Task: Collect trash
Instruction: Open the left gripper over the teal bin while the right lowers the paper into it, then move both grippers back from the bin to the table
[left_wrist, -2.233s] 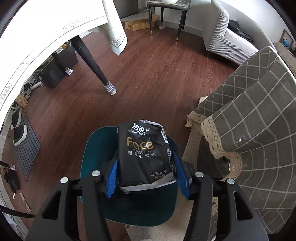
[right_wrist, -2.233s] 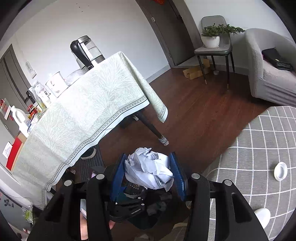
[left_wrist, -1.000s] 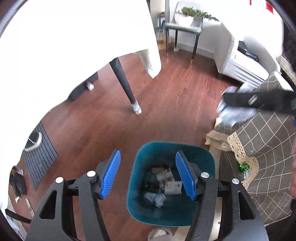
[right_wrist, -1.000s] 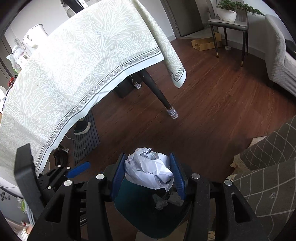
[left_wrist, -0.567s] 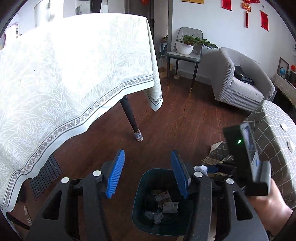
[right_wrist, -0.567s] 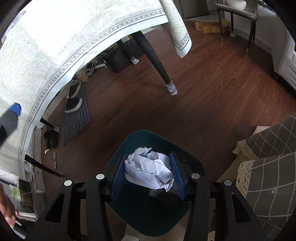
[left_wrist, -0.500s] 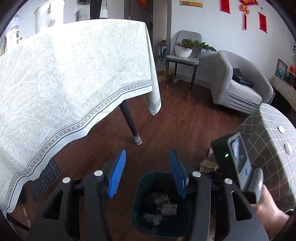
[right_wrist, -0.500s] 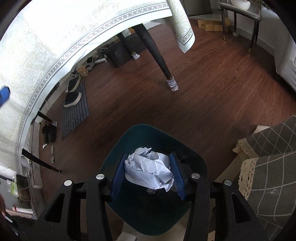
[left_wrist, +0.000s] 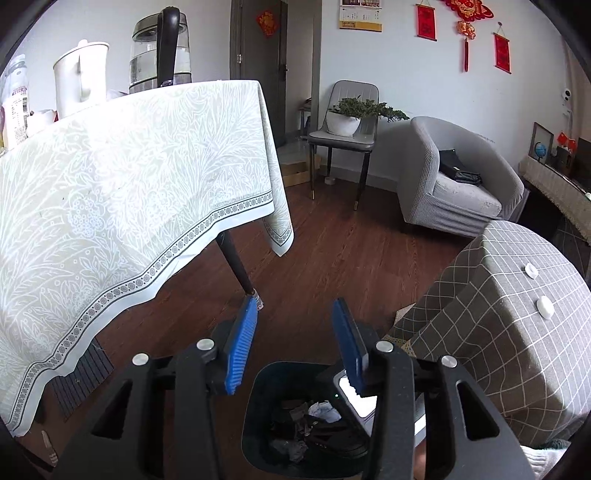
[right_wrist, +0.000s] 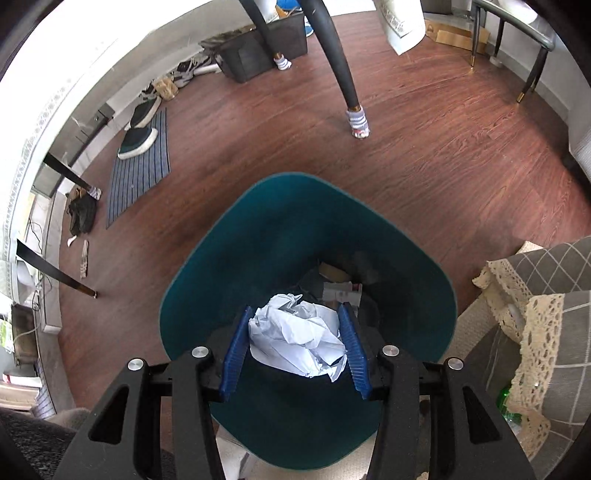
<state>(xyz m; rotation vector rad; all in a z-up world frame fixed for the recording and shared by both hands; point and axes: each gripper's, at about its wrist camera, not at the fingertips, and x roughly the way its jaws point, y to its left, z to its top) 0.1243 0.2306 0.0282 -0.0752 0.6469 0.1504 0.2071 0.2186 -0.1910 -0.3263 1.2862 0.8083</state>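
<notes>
**Right wrist view: paper ball clamped over the bin**

Right wrist view looks steeply down. My right gripper (right_wrist: 293, 345) has its blue pads (right_wrist: 233, 354) pressed on both sides of a crumpled white paper ball (right_wrist: 297, 341), which sits between my jaws directly above the open mouth of the teal trash bin (right_wrist: 229, 258). The ball covers most of what lies beneath it; beyond my fingertips I can make out only scraps of card and wrappers (right_wrist: 338, 288) at the bin's bottom, their print too small to read. The bin's near rim is cut off behind my own black frame.

My left gripper (left_wrist: 295, 341) has its jaws apart with nothing between them; they have just been closing. The bin (left_wrist: 255, 406) is below and just past my left fingertips, partly masked by my right-hand finger. A lit device screen (left_wrist: 356, 400) shows behind that finger; most of it is hidden and I cannot tell what it is.

Ahead to my left, a table under a pale leaf-patterned cloth (left_wrist: 129, 192) carries a glass kettle (left_wrist: 160, 48) and a white jug (left_wrist: 81, 70). Red wall hangings (left_wrist: 463, 22) bear characters too small to read. To my right stands a table under a grey checked cloth (left_wrist: 509, 321).
</notes>
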